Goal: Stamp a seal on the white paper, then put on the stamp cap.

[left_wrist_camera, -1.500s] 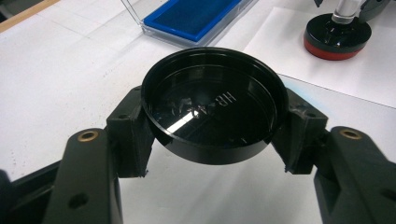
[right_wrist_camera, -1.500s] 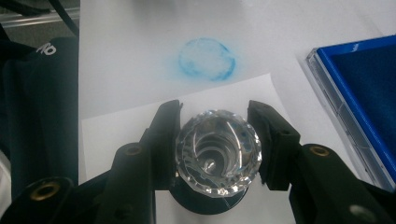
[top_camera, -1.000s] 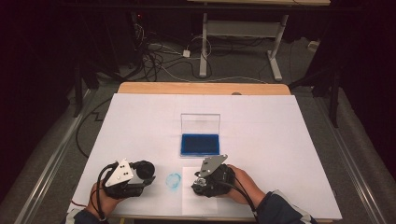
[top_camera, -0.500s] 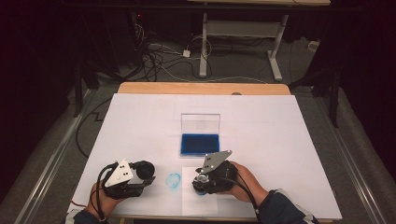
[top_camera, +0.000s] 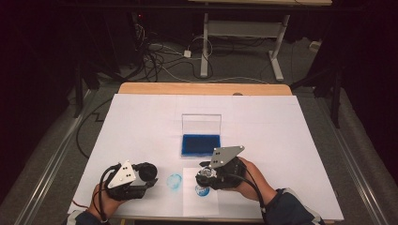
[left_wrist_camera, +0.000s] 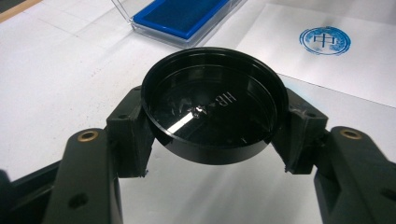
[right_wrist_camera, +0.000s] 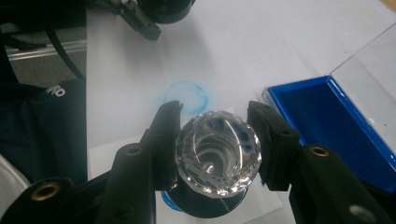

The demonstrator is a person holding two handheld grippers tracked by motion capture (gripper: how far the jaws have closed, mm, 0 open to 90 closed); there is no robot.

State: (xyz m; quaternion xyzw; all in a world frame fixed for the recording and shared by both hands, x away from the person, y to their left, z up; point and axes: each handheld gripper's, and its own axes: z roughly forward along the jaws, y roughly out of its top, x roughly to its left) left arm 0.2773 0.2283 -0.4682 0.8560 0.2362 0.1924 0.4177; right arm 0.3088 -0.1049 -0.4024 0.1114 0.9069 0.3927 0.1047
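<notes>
The right gripper [right_wrist_camera: 215,144] is clamped on the faceted clear handle of a round stamp [right_wrist_camera: 217,151], held upright with its long axis vertical directly above a fresh blue seal print [top_camera: 202,191] on a small paper sheet [top_camera: 201,206] near the table's front edge. The left gripper [left_wrist_camera: 212,128] is closed around the stamp's black round cap [left_wrist_camera: 214,114], so the cap lies to the stamp's left, past 1 older smudged blue ring [top_camera: 174,181]. The open blue ink pad [top_camera: 201,144] sits just beyond, with clear white tabletop [top_camera: 291,140] all around.
</notes>
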